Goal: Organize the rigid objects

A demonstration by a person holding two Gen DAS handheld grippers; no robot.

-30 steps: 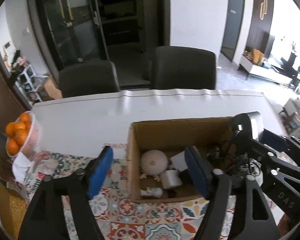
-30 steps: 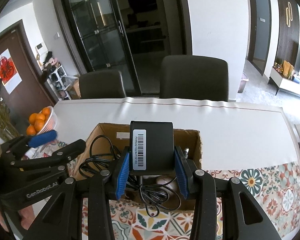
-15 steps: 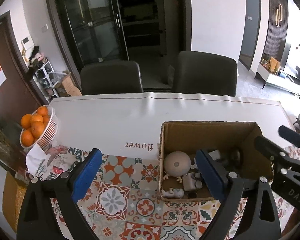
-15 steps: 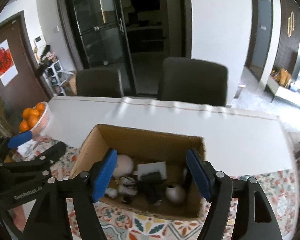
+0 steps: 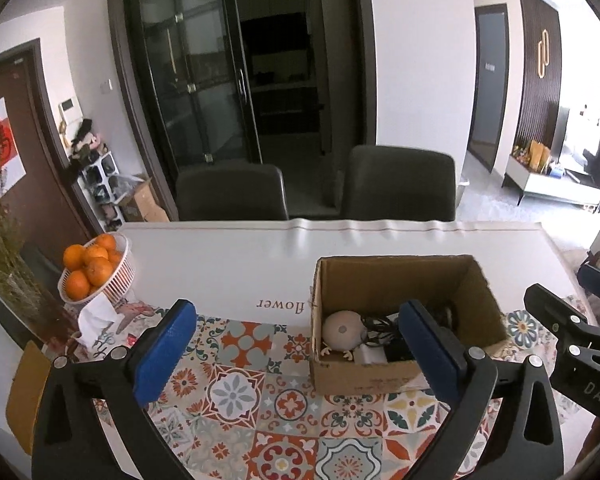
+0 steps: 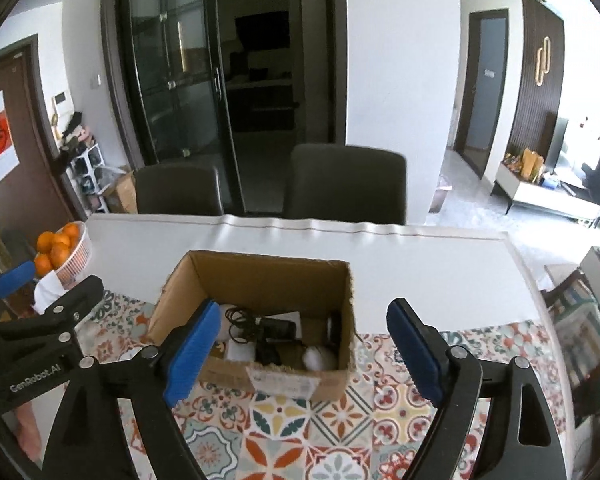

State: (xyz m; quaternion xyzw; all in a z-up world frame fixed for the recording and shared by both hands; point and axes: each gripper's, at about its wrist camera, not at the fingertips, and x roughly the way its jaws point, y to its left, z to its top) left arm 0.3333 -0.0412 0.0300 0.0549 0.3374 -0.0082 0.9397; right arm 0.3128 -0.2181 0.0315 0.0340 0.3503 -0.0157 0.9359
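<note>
One box (image 6: 260, 280) sits on the patterned cloth (image 5: 236, 396), its tangled contents hard to tell apart, while two grippers, left (image 5: 296, 354) and right (image 6: 300, 354), hover opening, jaws wide and empty.

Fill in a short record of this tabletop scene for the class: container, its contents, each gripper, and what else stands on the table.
container: cardboard box, open-topped, on the patterned cloth
contents: round white object, black device with cable, other small items, unclear
left gripper: jaws opening, nothing between them
right gripper: jaws opening, nothing gripped
also on table: basket of oranges, at the left edge
</note>
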